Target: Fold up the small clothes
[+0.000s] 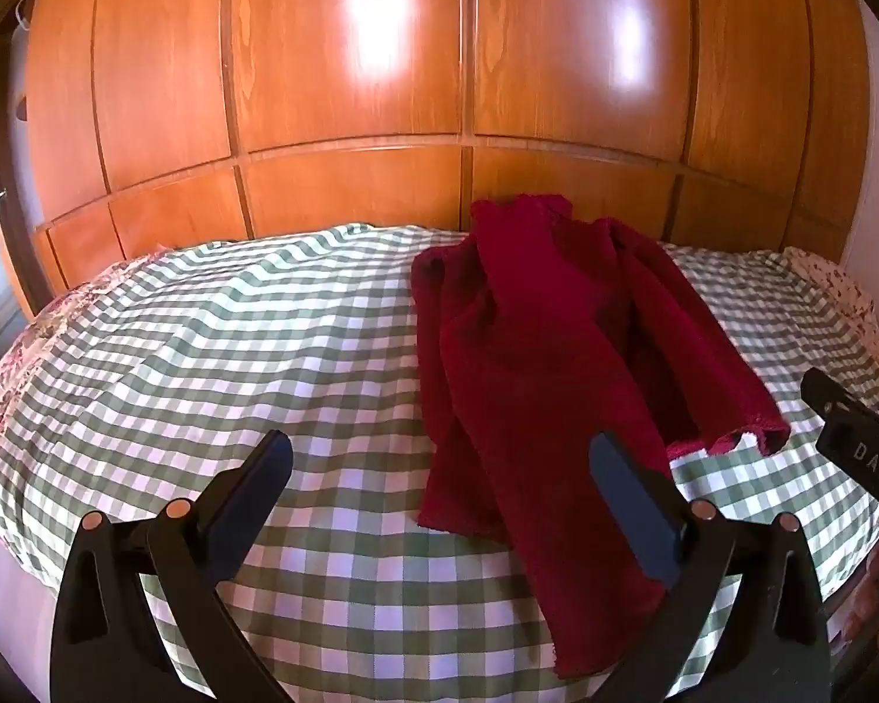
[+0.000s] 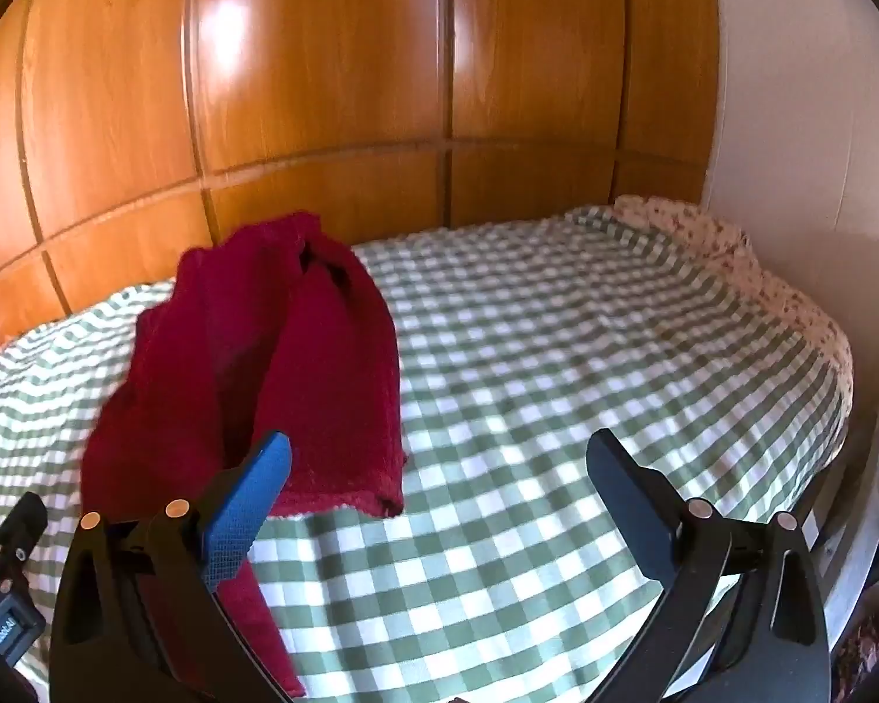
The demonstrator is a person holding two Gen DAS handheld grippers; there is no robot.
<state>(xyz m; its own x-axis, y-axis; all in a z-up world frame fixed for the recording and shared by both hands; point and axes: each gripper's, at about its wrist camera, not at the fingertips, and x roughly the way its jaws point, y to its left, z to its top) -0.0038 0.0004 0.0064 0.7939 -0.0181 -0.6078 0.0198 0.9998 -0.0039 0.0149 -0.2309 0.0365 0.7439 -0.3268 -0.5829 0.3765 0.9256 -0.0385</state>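
both hand-held grippers hang released over the bed (image 1: 205, 351), holding nothing. left hand-held gripper (image 1: 439, 457) has the red garment (image 1: 527, 351) ahead, toward its right finger; right hand-held gripper (image 2: 439, 457) sees it ahead-left, probably spread long for folding.

"DAS" on the right gripper (image 1: 861, 448).

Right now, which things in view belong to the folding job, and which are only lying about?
Belong to the job:
red fleece garment, spread on the bed
left gripper, open
right gripper, open

Only there:
green checked bedcover
floral quilt beneath it
wooden wardrobe doors
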